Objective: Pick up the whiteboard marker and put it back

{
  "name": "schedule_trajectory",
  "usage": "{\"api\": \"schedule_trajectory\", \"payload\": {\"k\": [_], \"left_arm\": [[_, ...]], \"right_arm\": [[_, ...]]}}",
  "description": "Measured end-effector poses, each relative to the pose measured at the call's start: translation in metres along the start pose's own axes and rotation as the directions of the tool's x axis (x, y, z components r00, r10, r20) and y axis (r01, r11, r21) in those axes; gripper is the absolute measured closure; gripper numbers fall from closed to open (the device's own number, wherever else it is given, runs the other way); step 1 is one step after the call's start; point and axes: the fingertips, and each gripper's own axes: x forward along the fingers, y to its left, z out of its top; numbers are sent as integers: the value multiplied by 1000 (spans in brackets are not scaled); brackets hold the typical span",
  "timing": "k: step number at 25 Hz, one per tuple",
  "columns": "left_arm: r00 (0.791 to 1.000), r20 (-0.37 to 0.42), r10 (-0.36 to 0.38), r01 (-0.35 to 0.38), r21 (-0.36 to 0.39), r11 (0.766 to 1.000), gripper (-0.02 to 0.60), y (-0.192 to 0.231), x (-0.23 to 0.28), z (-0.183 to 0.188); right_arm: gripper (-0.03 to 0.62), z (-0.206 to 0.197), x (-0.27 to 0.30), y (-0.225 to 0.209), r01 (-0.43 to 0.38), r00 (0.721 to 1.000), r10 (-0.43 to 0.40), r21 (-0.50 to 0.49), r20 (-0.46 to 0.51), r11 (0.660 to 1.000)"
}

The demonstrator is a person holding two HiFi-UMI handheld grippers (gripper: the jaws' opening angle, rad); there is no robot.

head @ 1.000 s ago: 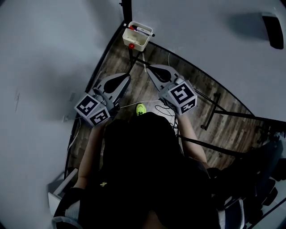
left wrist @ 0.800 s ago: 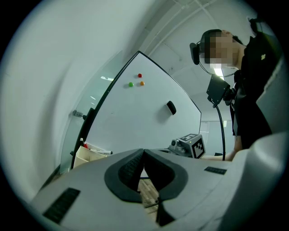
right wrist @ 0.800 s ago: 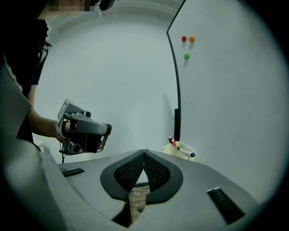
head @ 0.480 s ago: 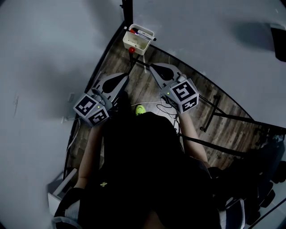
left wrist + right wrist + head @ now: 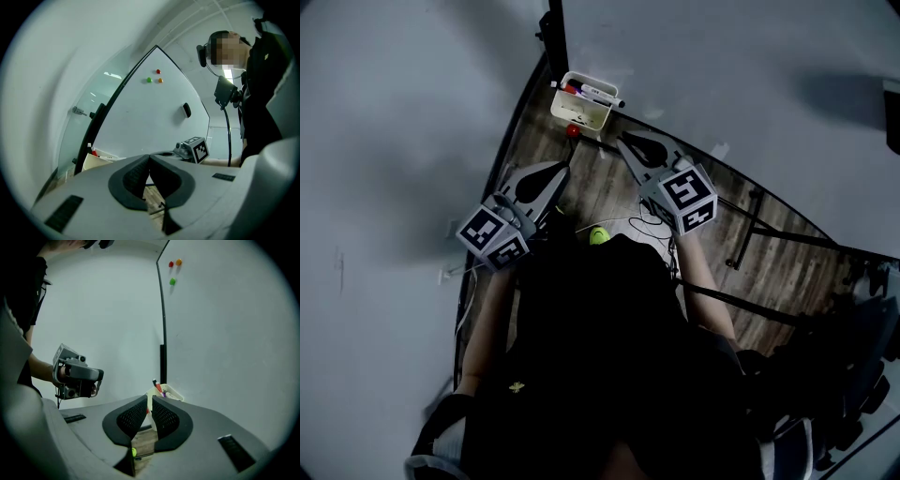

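A white marker tray (image 5: pixel 581 105) hangs at the whiteboard's lower edge, and several whiteboard markers (image 5: pixel 591 91) lie in it. My right gripper (image 5: pixel 623 141) points at the tray from just short of it. In the right gripper view the tray (image 5: pixel 169 393) and its markers (image 5: pixel 157 386) show right behind the jaws. Those jaws are opening: a narrow gap shows at my right gripper (image 5: pixel 150 399), with nothing in it. My left gripper (image 5: pixel 565 167) is held lower left of the tray. Its jaws meet at the tip (image 5: pixel 149 158), empty. The tray (image 5: pixel 101 160) lies to its left.
The whiteboard (image 5: pixel 154 112) carries three small magnets (image 5: pixel 158 71) and a dark eraser (image 5: pixel 186 110). A black frame post (image 5: pixel 553 28) rises beside the tray. Stand legs (image 5: pixel 769 234) and cables (image 5: pixel 642 225) cross the wooden floor. A red ball (image 5: pixel 573 130) sits under the tray.
Both grippers have moved forward toward the marker tray, the right one closing most of the distance. The tray now sits nearer the jaws in the head view.
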Motion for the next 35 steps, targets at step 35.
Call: {"api": "schedule_trajectory", "payload": {"k": [35], "left_arm": [[1000,-22,-2,1,-50,999,580,42,9,18]], "right_arm": [[325,-18,75,-65,55,994,-47,80,-100,995]]}}
